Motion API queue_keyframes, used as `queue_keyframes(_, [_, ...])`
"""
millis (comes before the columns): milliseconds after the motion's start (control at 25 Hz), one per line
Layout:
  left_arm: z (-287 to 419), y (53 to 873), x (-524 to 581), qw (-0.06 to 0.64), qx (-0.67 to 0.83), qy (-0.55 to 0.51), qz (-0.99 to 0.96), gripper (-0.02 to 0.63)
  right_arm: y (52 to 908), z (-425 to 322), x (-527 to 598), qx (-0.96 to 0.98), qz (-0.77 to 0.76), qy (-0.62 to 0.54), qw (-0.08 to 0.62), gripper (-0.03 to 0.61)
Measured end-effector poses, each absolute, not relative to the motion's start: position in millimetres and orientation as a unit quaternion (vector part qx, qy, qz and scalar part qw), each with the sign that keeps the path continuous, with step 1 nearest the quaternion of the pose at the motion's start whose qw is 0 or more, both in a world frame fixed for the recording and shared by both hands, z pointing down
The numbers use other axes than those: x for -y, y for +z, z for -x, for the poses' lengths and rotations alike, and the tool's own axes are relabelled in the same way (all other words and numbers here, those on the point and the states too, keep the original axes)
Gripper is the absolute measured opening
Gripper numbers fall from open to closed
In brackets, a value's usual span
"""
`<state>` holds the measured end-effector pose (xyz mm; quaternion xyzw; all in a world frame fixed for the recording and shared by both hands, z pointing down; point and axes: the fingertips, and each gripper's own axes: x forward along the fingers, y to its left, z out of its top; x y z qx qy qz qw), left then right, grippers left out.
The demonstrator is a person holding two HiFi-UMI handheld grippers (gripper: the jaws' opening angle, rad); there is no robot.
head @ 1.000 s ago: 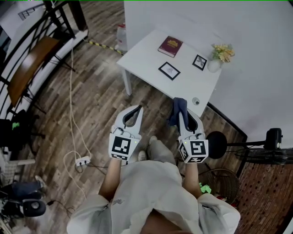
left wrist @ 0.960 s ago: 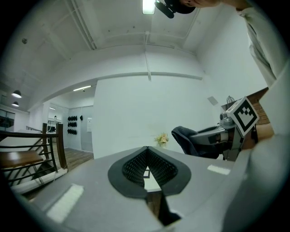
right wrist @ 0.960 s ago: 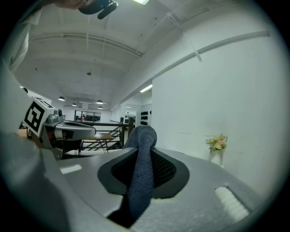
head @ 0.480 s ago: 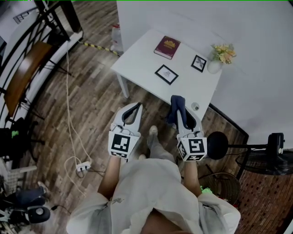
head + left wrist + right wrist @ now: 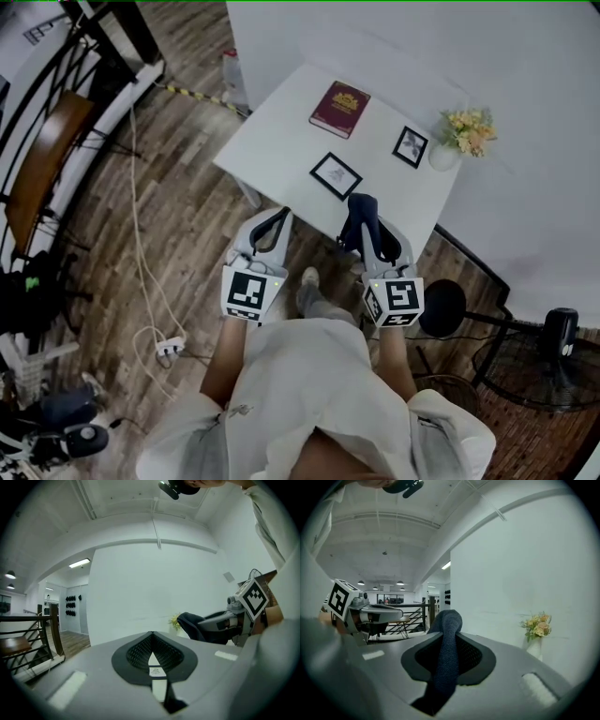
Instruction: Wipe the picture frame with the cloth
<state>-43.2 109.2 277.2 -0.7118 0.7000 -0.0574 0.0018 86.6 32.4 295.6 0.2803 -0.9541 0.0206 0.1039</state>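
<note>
White table (image 5: 277, 150) bearing a picture frame (image 5: 336, 175) stands on wood floor (image 5: 178, 197).

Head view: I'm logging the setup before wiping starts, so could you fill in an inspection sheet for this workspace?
Surface: white table, top mostly bare, no spills seen.
Job's things: black picture frame lies flat near the table's front edge; dark cloth is not yet on it.
Clutter: red book, second small frame and vase of flowers toward the back.
Grippers: left gripper shut, empty; right gripper shut on the cloth; both near the table's front edge.
Cables: white cable runs over the floor to a power strip.
Surroundings: wood floor, railing at left, fan at right.
</note>
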Motion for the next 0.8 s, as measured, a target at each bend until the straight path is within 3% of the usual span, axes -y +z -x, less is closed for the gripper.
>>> queue_keyframes(800, [83.9,321.8,20.8,-0.032,-0.704,-0.114,0.700,0.020,347.2,-56.9,101.7,0.951,-0.263,0.092,0.133,0.063])
